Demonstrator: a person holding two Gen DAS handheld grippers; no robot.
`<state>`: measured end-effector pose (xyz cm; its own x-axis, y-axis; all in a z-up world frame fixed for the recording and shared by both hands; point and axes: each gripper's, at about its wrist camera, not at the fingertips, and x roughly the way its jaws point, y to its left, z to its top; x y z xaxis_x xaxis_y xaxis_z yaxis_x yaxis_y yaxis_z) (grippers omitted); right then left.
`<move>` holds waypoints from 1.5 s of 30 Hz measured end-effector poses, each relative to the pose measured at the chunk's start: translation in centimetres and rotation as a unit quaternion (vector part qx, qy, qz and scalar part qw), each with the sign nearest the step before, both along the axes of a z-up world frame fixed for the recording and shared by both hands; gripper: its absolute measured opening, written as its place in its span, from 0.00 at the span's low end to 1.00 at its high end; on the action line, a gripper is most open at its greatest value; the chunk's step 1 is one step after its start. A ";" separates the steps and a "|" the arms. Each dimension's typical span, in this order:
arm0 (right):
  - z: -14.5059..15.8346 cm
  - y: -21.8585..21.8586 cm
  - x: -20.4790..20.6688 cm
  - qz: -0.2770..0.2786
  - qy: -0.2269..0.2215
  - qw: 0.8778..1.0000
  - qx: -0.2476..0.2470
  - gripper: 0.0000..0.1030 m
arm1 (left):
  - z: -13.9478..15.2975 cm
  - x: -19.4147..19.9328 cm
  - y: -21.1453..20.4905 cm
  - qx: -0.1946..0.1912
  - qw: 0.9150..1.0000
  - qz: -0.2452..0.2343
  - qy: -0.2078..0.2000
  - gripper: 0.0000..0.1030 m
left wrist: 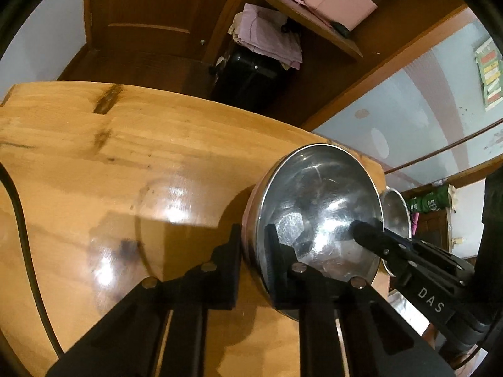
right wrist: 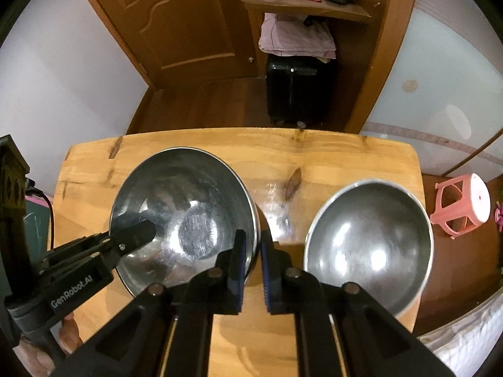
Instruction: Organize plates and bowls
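A large steel bowl (left wrist: 314,207) (right wrist: 185,207) stands on the wooden table (right wrist: 330,157). My left gripper (left wrist: 254,248) is shut on the bowl's left rim, with one finger inside the bowl and one outside. My right gripper (right wrist: 253,251) is shut on the opposite rim in the same way. Each wrist view shows the other gripper reaching into the bowl: the left gripper (right wrist: 138,234) and the right gripper (left wrist: 361,229). A second, smaller steel bowl (right wrist: 367,245) (left wrist: 396,210) sits empty just right of the large one, near the table's right edge.
A black cable (left wrist: 19,213) runs along the table's left side. Beyond the far edge a black suitcase (right wrist: 295,91) stands under a shelf with folded cloth (right wrist: 295,37). A pink stool (right wrist: 462,207) is on the floor to the right.
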<state>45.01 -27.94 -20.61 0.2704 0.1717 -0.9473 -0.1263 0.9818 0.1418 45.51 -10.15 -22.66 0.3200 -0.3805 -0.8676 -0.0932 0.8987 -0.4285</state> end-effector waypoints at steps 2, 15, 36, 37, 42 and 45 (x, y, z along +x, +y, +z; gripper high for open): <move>1.0 -0.1 -1.1 0.000 0.003 1.000 0.010 0.08 | 1.0 -0.9 0.2 0.002 1.000 -0.006 0.001 0.11; 10.5 -1.1 -13.8 -0.007 -0.029 0.999 0.030 0.09 | 12.2 -13.0 -1.1 0.018 0.998 -0.060 -0.024 0.12; 11.8 -3.3 -35.2 -0.052 -0.039 0.996 0.054 0.08 | 12.8 -33.7 -4.1 0.045 0.988 -0.150 -0.019 0.12; 11.6 -3.2 -35.8 -0.053 -0.038 0.996 0.055 0.08 | 12.4 -34.1 -3.9 0.043 0.988 -0.150 -0.016 0.12; 9.9 -3.0 -37.6 -0.061 -0.033 0.996 0.052 0.08 | 10.5 -35.6 -3.8 0.042 0.989 -0.141 -0.008 0.12; 8.4 -2.9 -38.4 -0.064 -0.017 0.996 0.055 0.08 | 9.3 -36.0 -3.8 0.042 0.990 -0.138 -0.004 0.12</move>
<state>6.57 -30.81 -12.19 0.3284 0.2357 -0.9147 -0.0073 0.9690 0.2470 9.49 -13.92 -13.34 0.2203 -0.3810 -0.8979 0.1630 0.9220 -0.3513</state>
